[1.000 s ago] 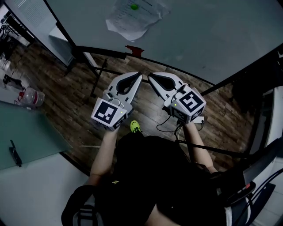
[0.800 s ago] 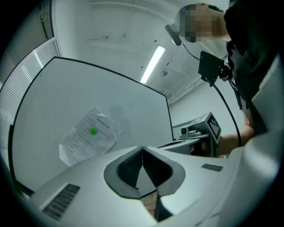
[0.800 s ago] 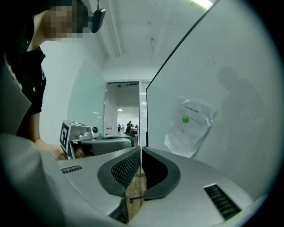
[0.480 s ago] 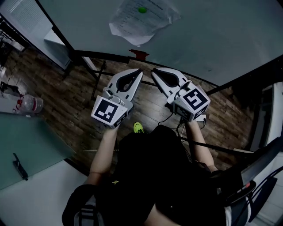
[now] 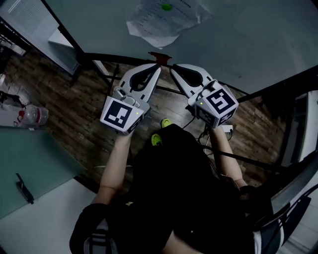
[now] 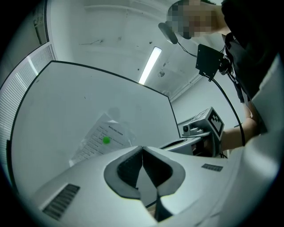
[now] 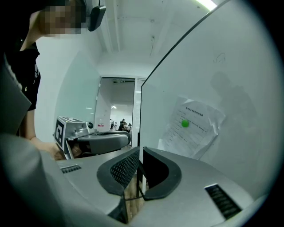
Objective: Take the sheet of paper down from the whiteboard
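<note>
White printed paper sheet [image 5: 161,25], creased and crumpled: hanging on the pale glossy whiteboard [image 5: 248,39], with a small round green magnet [image 5: 166,7] pinning it near its top edge. In the head view it is sitting at 12 o'clock from both tools, well apart from them and not yet touched.

Left gripper [image 6: 142,150], grey-white with a marker cube: fingers are resting together with nothing between them. The sheet is showing at 10 o'clock beyond the tips.

Right gripper [image 7: 138,153], same make: fingers have just been opening and are standing a crack apart with nothing between them. The sheet is showing at 1 o'clock.

Both are pointing side by side toward the board's lower edge, near a small red object [image 5: 160,56] on the rail.

Also present: dark wood-plank floor [image 5: 74,99]; clear plastic bottle [image 5: 36,115] at 9 o'clock of the grippers.

Hazards, as judged:
- Tugging the sheet while the magnet is clamping it is risking a tear at the pinned spot.
- Knocking the magnet loose is risking both magnet and sheet dropping to the floor.
- Fingers arriving closed or barely parted are likely pressing the paper flat against the slick board instead of catching an edge.
</note>
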`<action>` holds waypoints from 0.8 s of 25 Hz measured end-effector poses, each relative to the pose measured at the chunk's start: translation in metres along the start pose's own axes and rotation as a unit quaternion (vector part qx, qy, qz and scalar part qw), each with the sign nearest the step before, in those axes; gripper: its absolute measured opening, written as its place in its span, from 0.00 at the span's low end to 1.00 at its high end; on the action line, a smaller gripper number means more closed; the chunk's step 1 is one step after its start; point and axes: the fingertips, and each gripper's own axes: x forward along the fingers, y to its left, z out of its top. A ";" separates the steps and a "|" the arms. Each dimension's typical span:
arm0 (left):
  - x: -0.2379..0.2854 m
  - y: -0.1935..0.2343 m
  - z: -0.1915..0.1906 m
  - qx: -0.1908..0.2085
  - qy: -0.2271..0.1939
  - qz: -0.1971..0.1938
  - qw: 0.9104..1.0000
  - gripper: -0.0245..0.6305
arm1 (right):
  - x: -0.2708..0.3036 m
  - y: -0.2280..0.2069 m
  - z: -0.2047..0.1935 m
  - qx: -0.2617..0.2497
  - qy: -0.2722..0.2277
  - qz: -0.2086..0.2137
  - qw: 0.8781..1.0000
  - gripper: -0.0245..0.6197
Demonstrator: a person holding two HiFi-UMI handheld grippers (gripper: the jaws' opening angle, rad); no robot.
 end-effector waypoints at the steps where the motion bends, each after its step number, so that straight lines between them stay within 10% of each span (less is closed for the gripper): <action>1: 0.000 0.002 0.001 0.002 -0.001 0.003 1.000 0.07 | 0.001 -0.001 0.000 -0.001 0.000 -0.001 1.000 0.08; 20: 0.064 0.062 0.003 0.035 0.015 0.020 0.999 0.07 | 0.055 -0.072 0.009 0.020 -0.008 0.011 1.000 0.13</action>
